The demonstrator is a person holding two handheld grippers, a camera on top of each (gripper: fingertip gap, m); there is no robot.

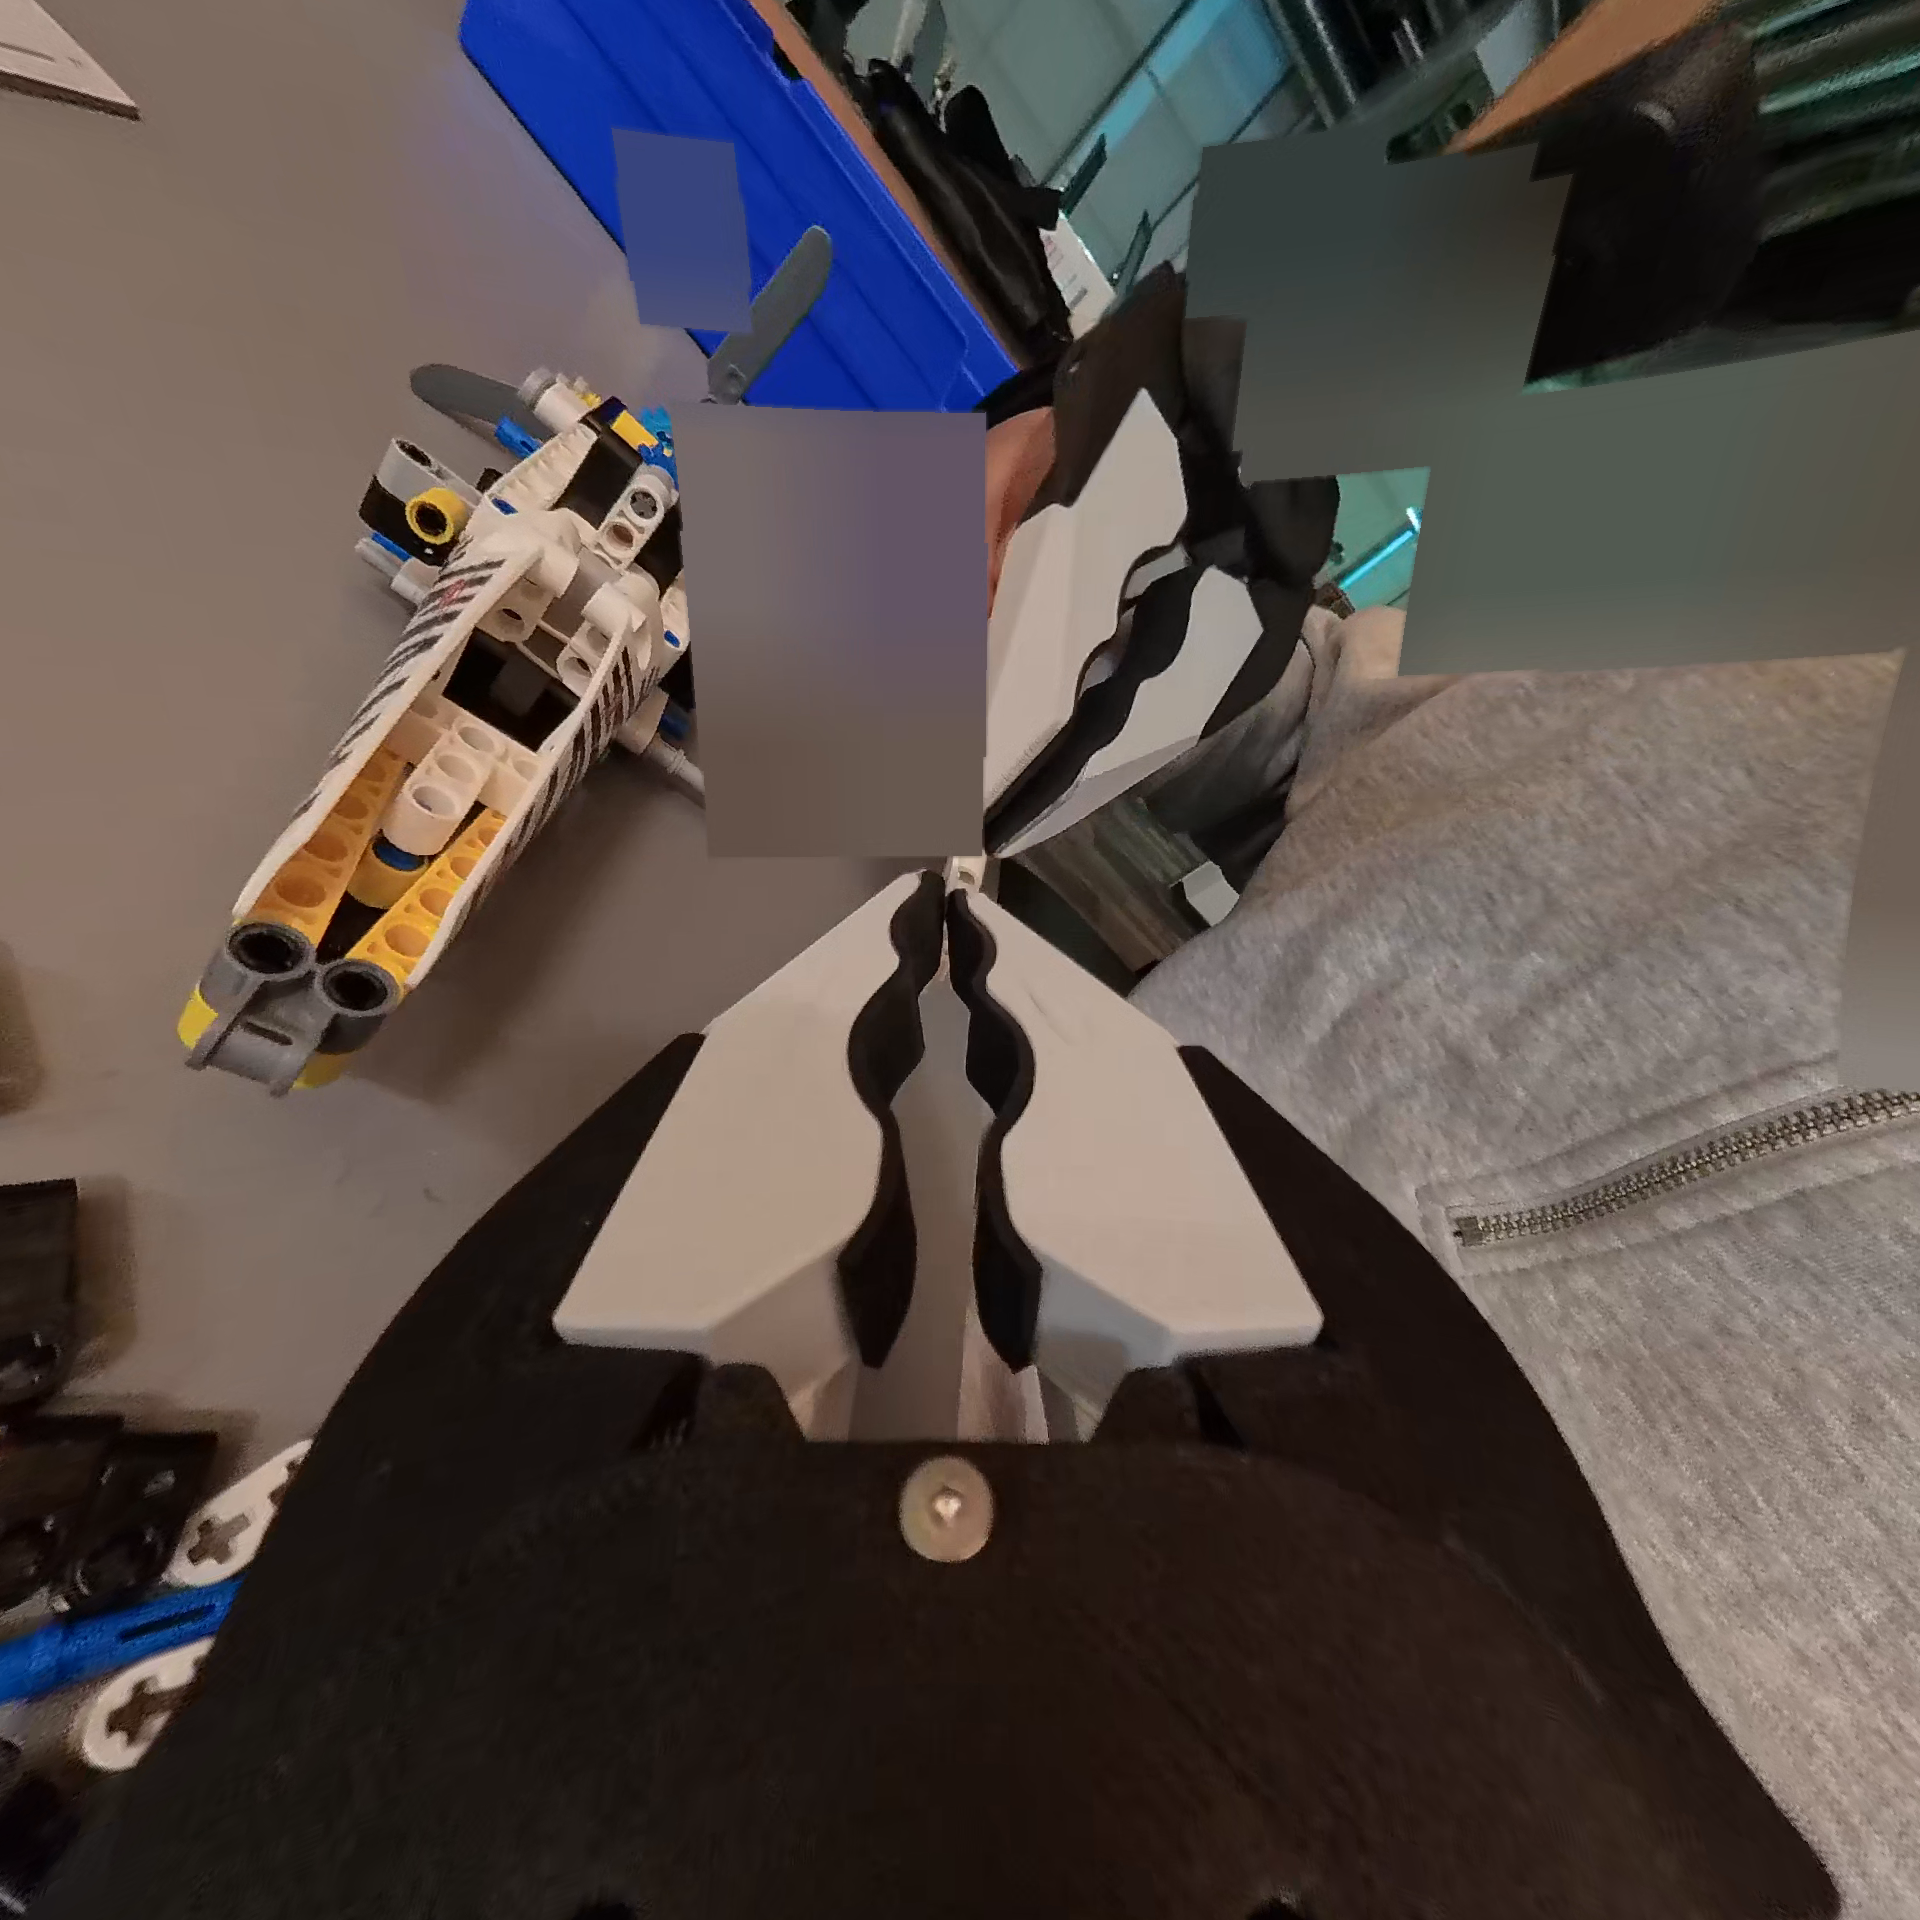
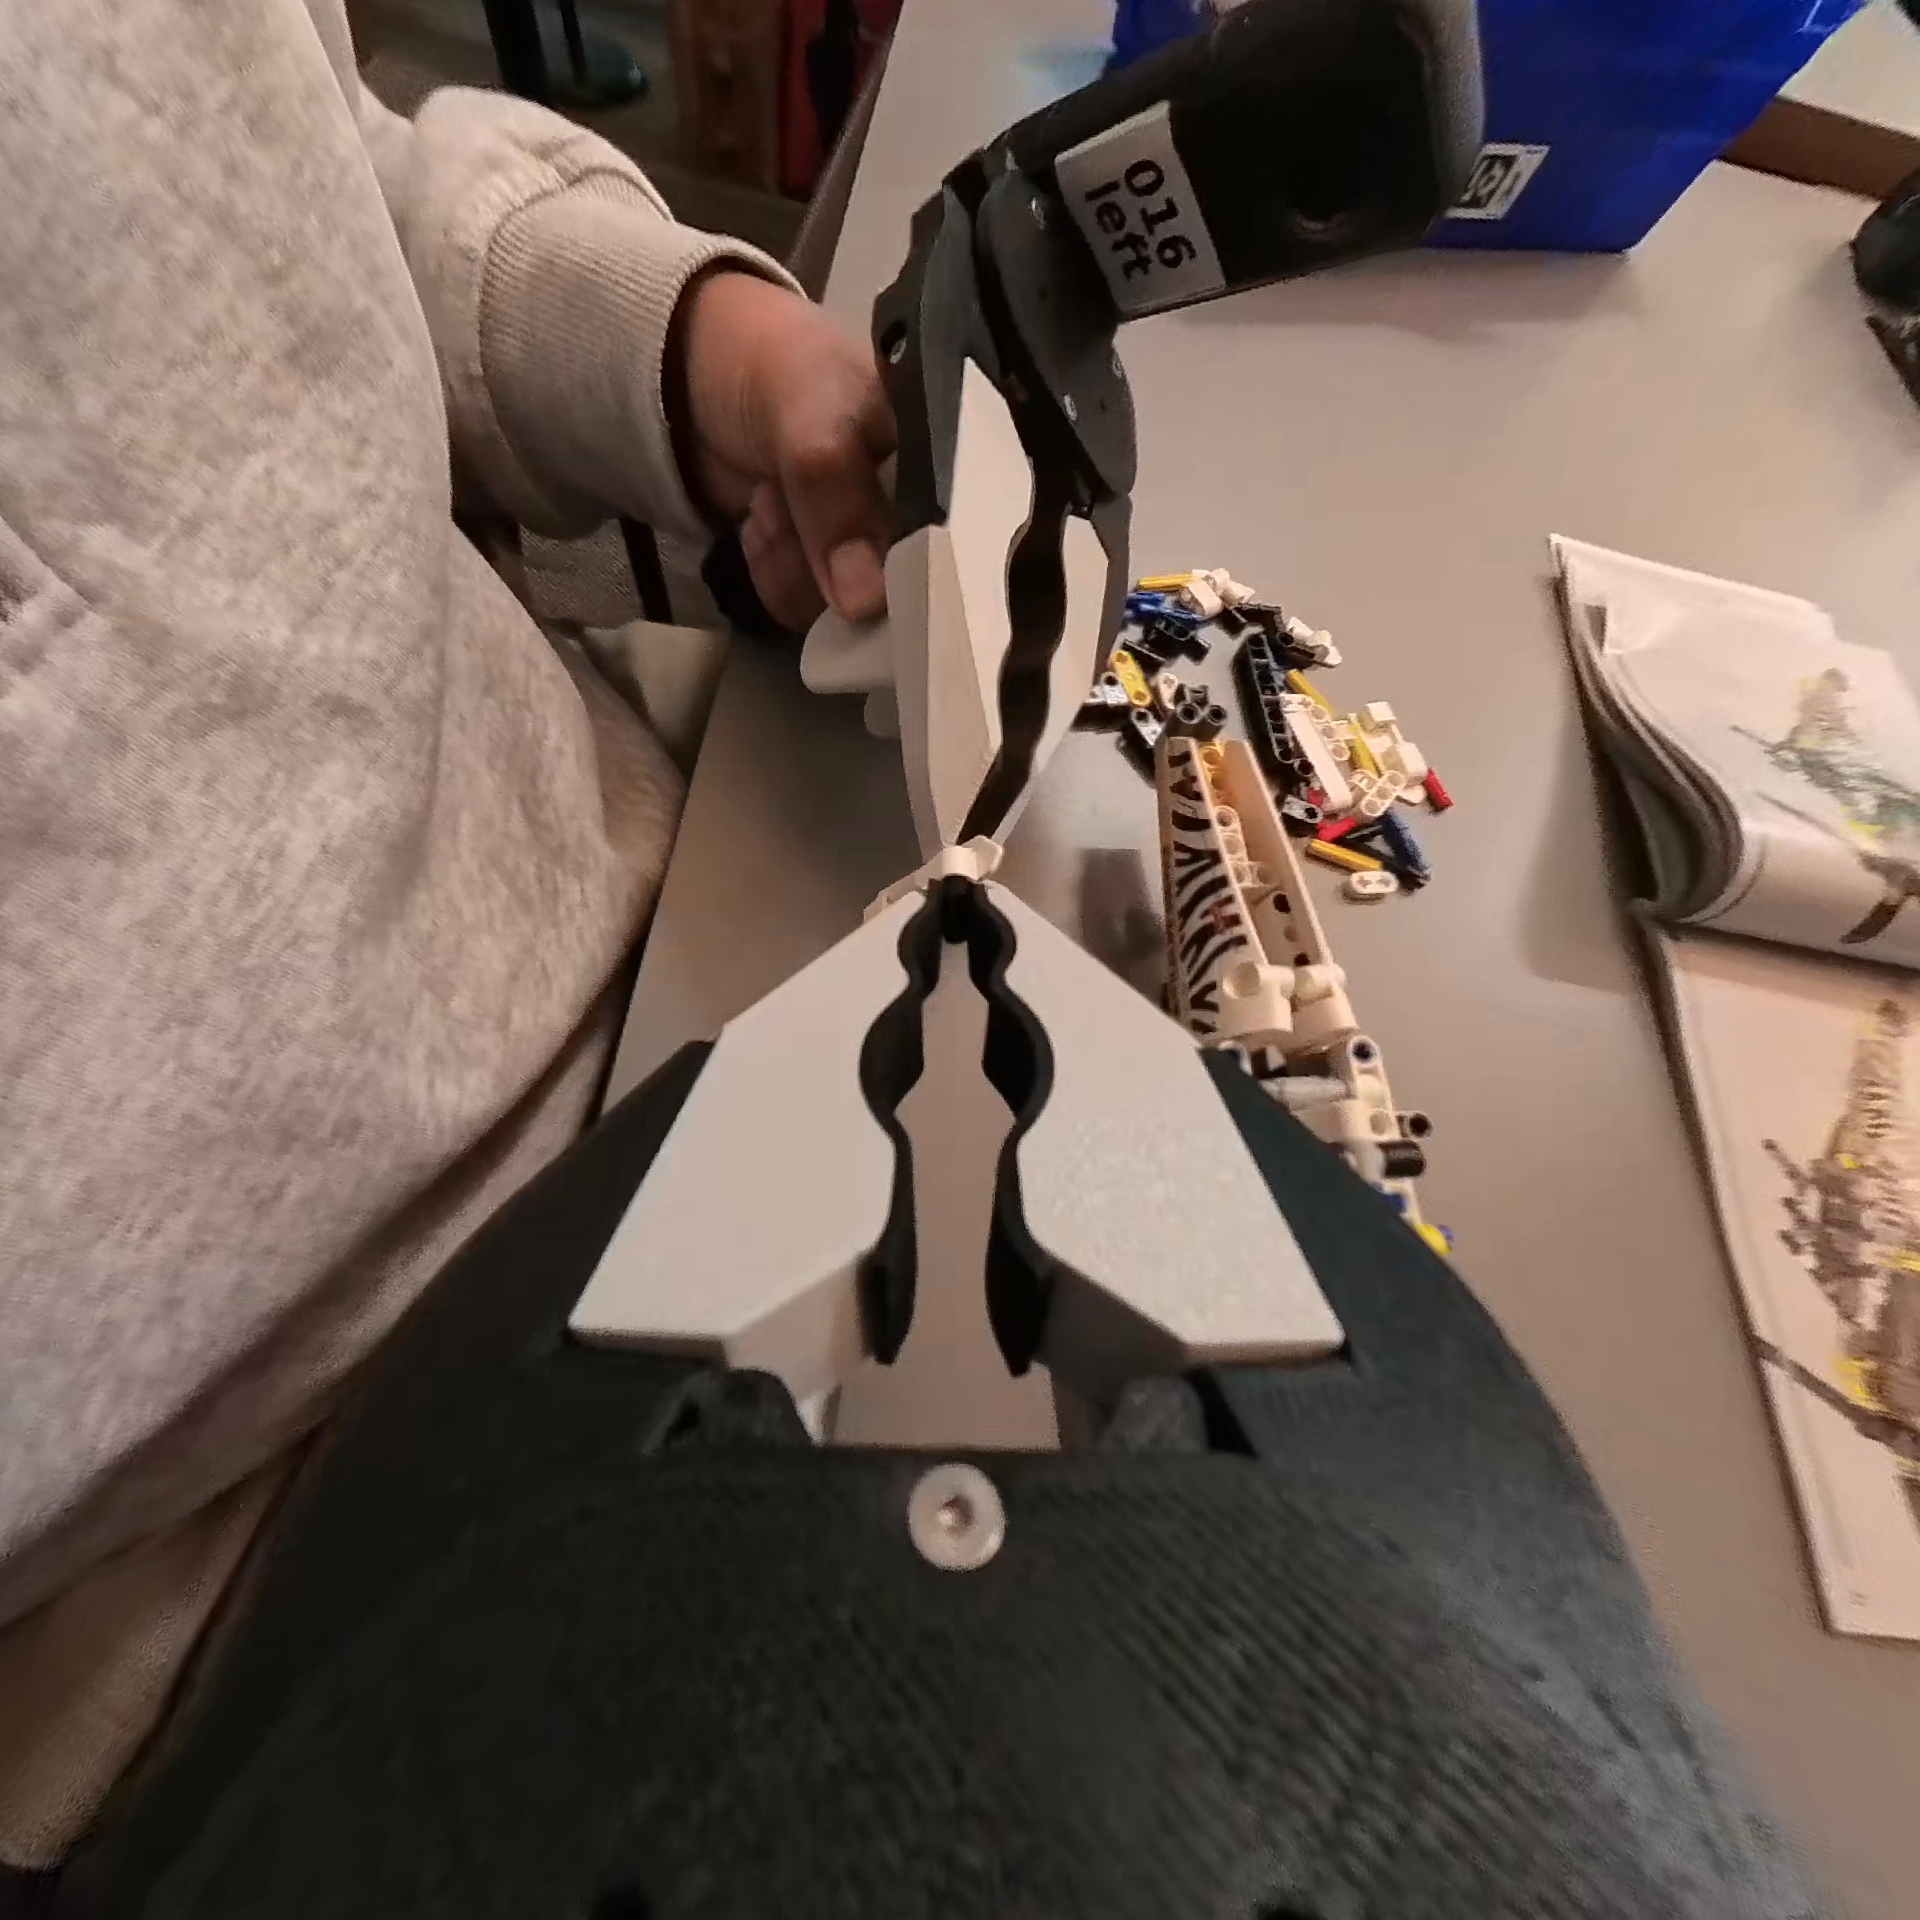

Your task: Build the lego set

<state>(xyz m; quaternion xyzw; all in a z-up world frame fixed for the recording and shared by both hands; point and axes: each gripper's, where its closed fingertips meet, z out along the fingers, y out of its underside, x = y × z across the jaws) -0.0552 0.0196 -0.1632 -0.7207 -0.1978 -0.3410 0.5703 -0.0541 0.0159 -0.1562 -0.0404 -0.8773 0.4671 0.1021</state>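
Note:
A small white lego piece (image 1: pixel 964 871) is pinched between both grippers, tip to tip, in the air by the table's near edge. My left gripper (image 1: pixel 943 896) is shut on it. In the right wrist view my right gripper (image 2: pixel 951 902) is shut on the same white piece (image 2: pixel 961 864), and the left gripper (image 2: pixel 977 831) comes down onto it from above. The part-built model (image 1: pixel 447 727), white with black stripes, yellow beams and a grey end, lies on the grey table to the left. It also shows in the right wrist view (image 2: pixel 1247 914).
A pile of loose lego parts (image 2: pixel 1299 727) lies beyond the model. An open instruction booklet (image 2: pixel 1766 790) is at the right. A blue bin (image 1: pixel 748 187) stands at the back. More loose black, white and blue parts (image 1: pixel 125 1558) lie at lower left. A person's grey hoodie (image 1: pixel 1558 987) is close by. My left and right fingertips are right by each other.

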